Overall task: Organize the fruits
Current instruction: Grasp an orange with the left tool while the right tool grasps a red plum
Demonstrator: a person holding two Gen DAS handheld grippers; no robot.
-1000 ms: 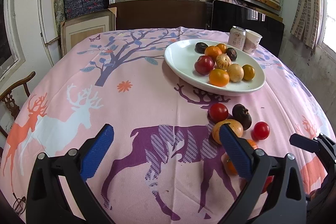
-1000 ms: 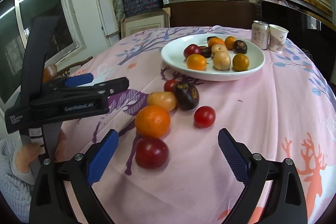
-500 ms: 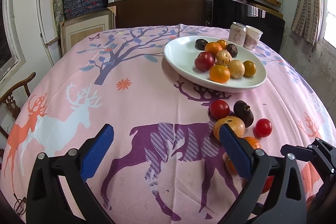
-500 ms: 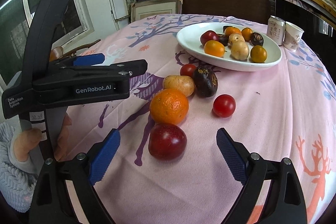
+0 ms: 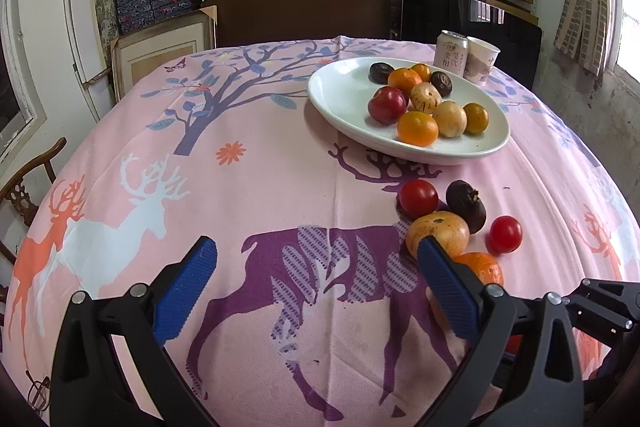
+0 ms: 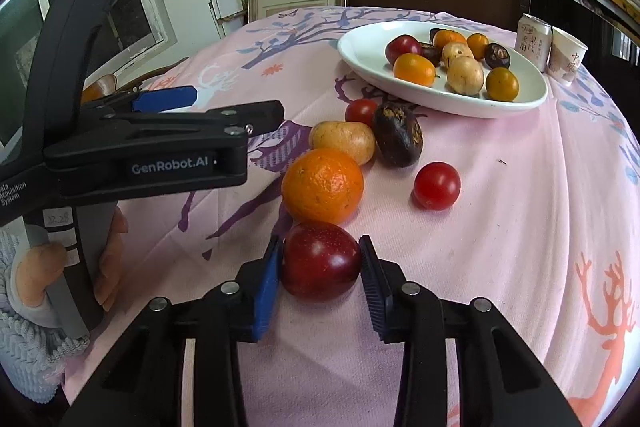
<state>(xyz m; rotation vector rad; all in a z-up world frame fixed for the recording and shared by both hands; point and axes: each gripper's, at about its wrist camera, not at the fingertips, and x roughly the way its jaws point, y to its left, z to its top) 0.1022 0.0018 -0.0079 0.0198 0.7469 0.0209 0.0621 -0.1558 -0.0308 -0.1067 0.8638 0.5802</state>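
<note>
Tablecloth (image 6: pixel 500 227) in pink, printed with deer, is being shown spread over the round table, with a white plate (image 6: pixel 360 45) toward its far side already being filled with nine or so fruits. Just beyond the plate, a can (image 6: pixel 532 41) and a paper cup (image 6: pixel 568 57) are being left standing side by side. Between plate and camera, six loose fruits are being kept in a cluster on the cloth. The left gripper (image 5: pixel 316 283) is being held over bare cloth beside that cluster, its jaws spread wide with nothing between them. The right gripper (image 6: pixel 320 269) is being clenched on the plum (image 6: pixel 320 261): its jaws, wide apart a second ago, have just been closing, and both blue pads are now being pressed against the fruit's sides. The plum itself is being seen on the cloth at the near edge of the cluster, touching or nearly touching the orange (image 6: pixel 323 185) behind it. With the grasp apparently made, a lift and a carry to the plate are judged to be next; five other fruits are being left for later trips.
</note>
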